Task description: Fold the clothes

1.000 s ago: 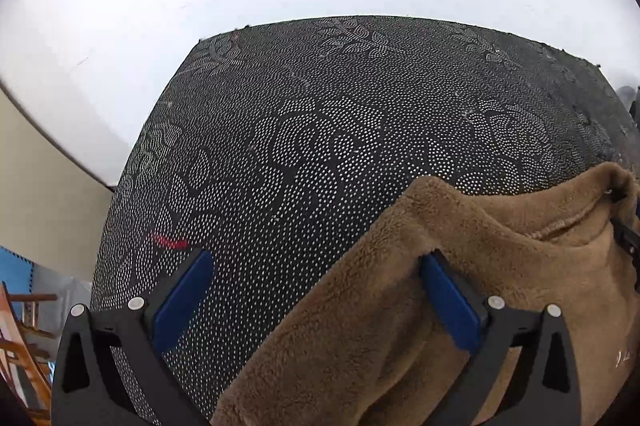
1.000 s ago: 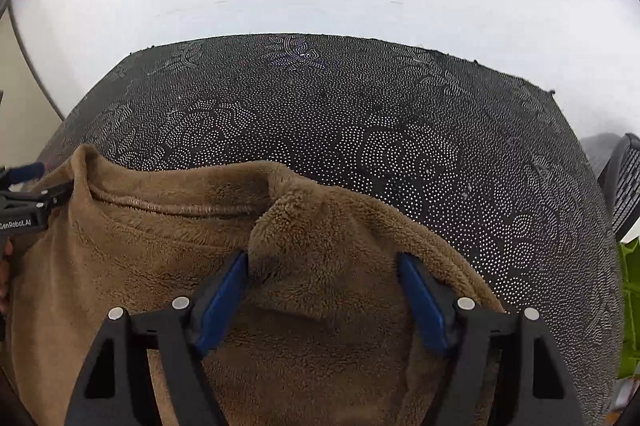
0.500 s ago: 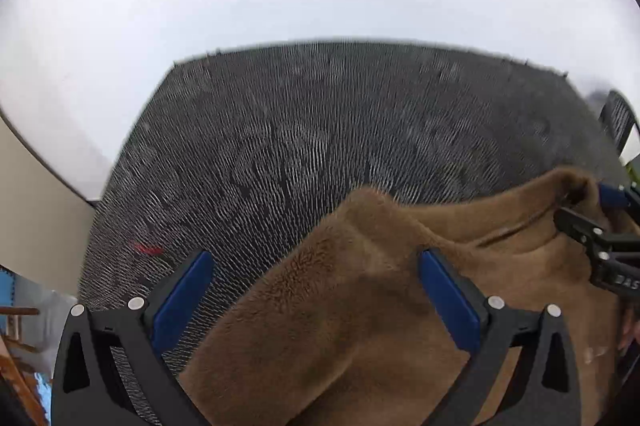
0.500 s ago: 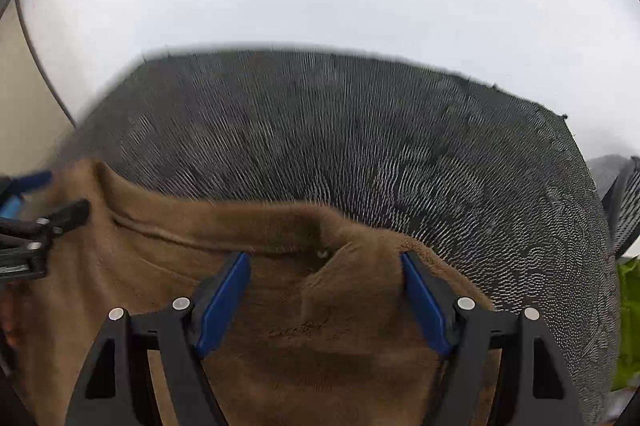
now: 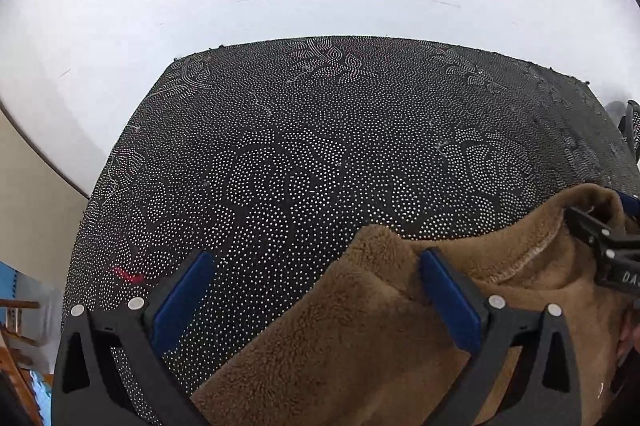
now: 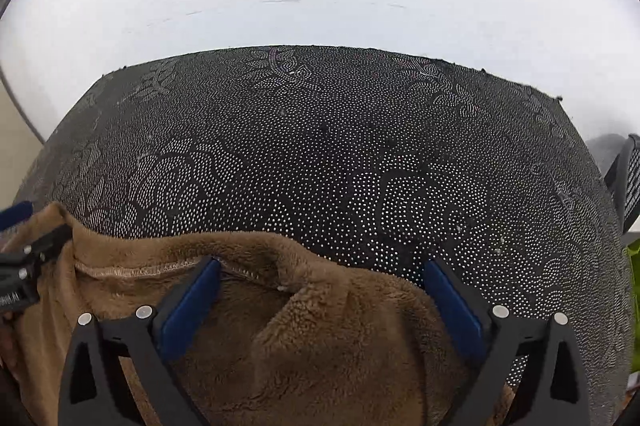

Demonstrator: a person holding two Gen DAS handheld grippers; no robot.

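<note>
A: Left to right. Far left?

B: Black dotted cloth [image 5: 320, 154] covers the table, small red mark [image 5: 128, 275] near its left edge. White wall behind.

A: Left gripper [image 5: 316, 300]?

B: Jaws wide apart. Left finger sits over bare cloth, right finger over the fleece [image 5: 360, 346]. Nothing pinched between the pads.

A: The garment?

B: Brown fleece, lies at the near edge of the table, bunched. A humped corner pokes up just beside the left gripper's right finger. Stitched hem [image 6: 132, 269] runs across between the two grippers, could be a neckline or a bottom edge, can't tell.

A: Right gripper [image 6: 322, 296]?

B: Also spread open, straddling a raised fold of fleece, pads not closed on it. Its left finger tip is at the hem. In the left view it shows at the far right edge, over the fleece.

A: Far right?

B: Mesh chair [image 6: 628, 178] past the table corner, something green [image 6: 634, 266] below it.

A: Step?

B: My guess: both grippers lined up over the far edge of the fleece, either about to grab it or just off it. One frame fits both. The fleece isn't a neat fold as it lies, lumpy, edges uneven.

A: What does the next move call for?

B: If it's a grab, both need to close on the edge at matching points either side of the hem, biting through thick pile. Fleece is bulky, a shallow pinch may slip.
</note>
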